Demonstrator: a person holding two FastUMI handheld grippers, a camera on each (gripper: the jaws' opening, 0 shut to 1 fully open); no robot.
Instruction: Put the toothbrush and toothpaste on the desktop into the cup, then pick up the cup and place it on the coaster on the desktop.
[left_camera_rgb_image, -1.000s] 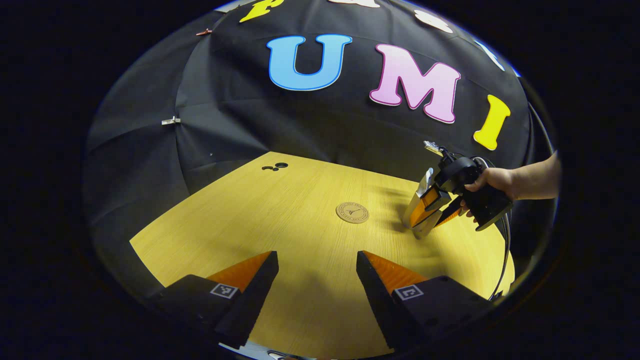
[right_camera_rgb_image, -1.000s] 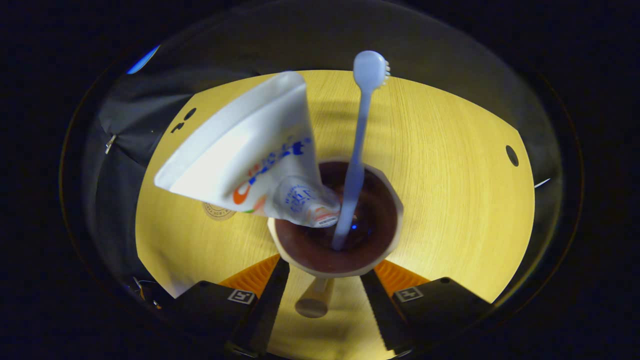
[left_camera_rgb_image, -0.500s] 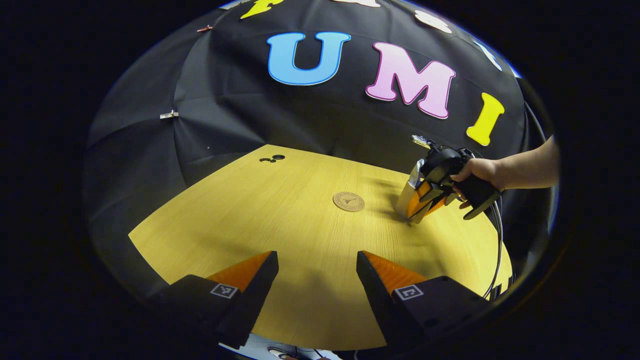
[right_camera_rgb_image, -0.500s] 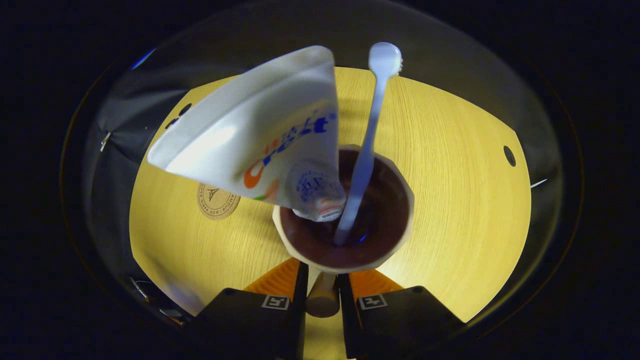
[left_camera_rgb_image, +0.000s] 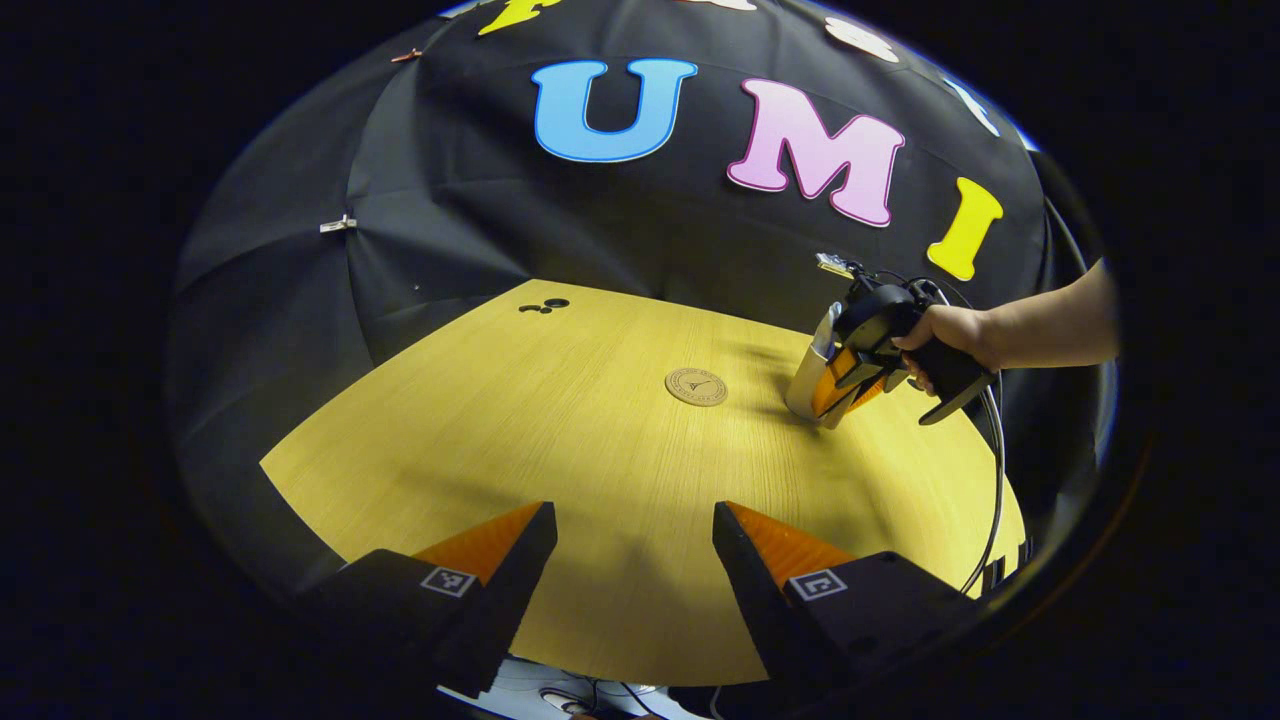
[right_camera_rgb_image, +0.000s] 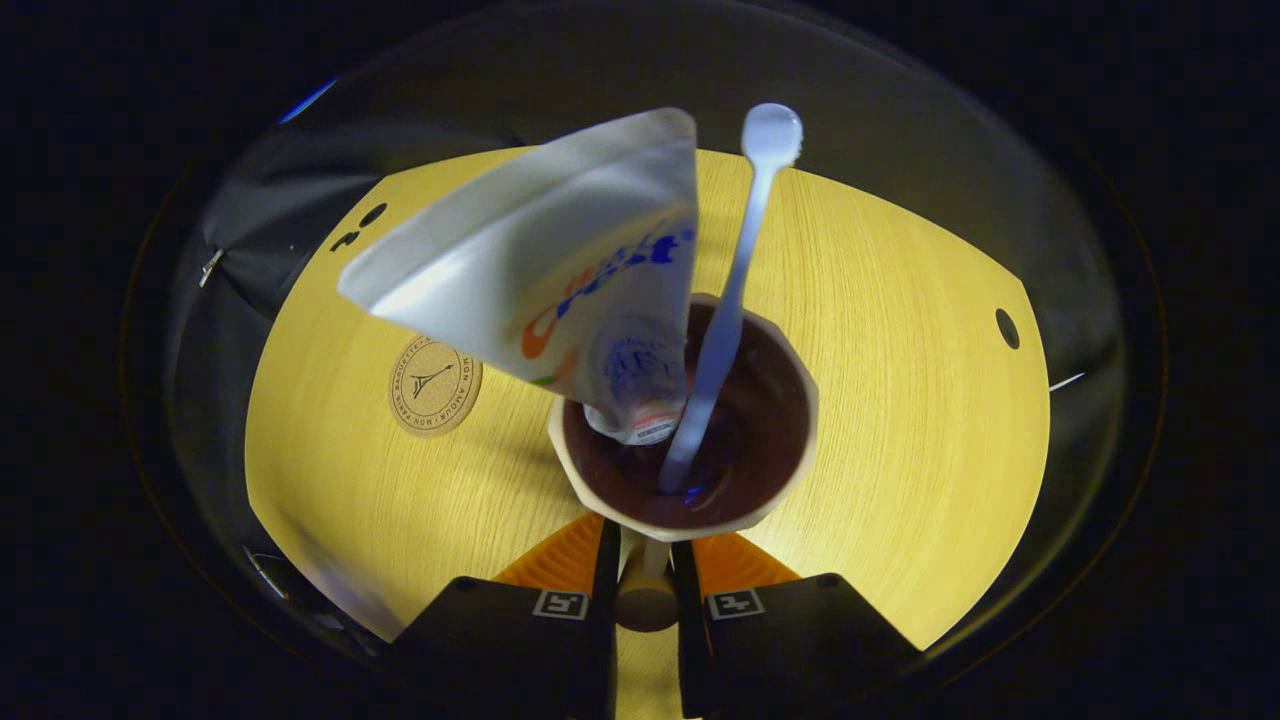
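Right gripper view: right claw (right_camera_rgb_image: 643, 575) clamps cup (right_camera_rgb_image: 683, 515) handle, coaster (right_camera_rgb_image: 435, 386) nearby

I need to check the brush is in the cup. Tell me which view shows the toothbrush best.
The right gripper view: the toothbrush stands in the cup beside the toothpaste, seen from above. In the left gripper view the far cup is small and the brush cannot be made out.

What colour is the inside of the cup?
Dark brown inside the cup, cream rim; clearest in the right gripper view.

One cup (right_camera_rgb_image: 790, 470), one toothbrush (right_camera_rgb_image: 735, 290), one toothpaste tube (right_camera_rgb_image: 560, 270), one coaster (right_camera_rgb_image: 434, 385), two grippers.
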